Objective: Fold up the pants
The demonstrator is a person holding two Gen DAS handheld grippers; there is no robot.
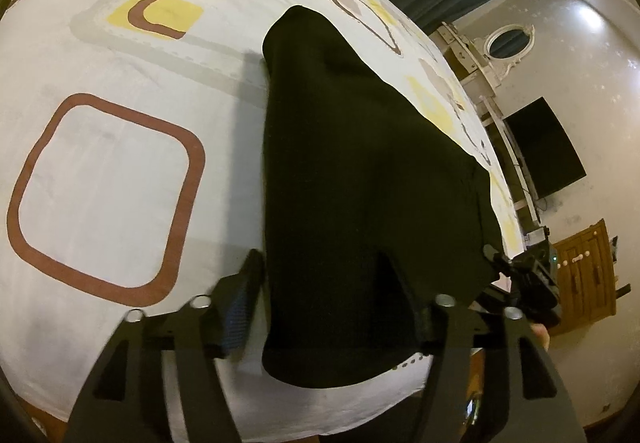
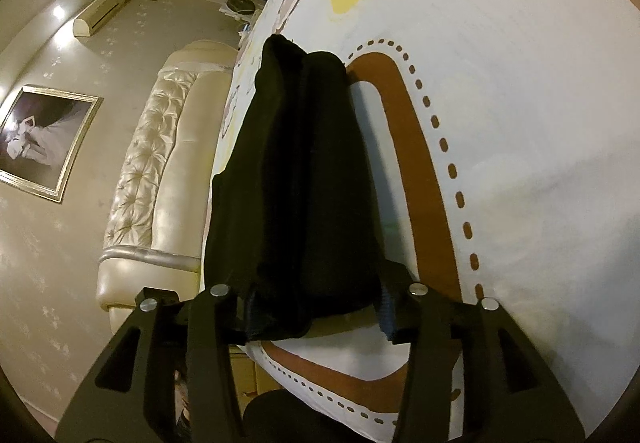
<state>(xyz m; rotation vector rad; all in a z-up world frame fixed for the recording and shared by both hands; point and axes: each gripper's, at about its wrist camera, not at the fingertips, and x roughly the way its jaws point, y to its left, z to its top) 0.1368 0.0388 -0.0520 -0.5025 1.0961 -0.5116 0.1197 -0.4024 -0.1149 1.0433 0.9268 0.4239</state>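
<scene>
Left gripper fingers spread wide, black pants hanging between them; whether they pinch the cloth can't be told. Right gripper same: fingers apart, pants draped between, grip unclear. In the left view the pants run from 6 toward 12 o'clock over the white bedsheet with brown and yellow rounded squares. Room: dark TV at 3 o'clock, oval mirror at 2; right view shows tufted cream headboard at 9 o'clock, framed picture, wall air conditioner at 10.
</scene>
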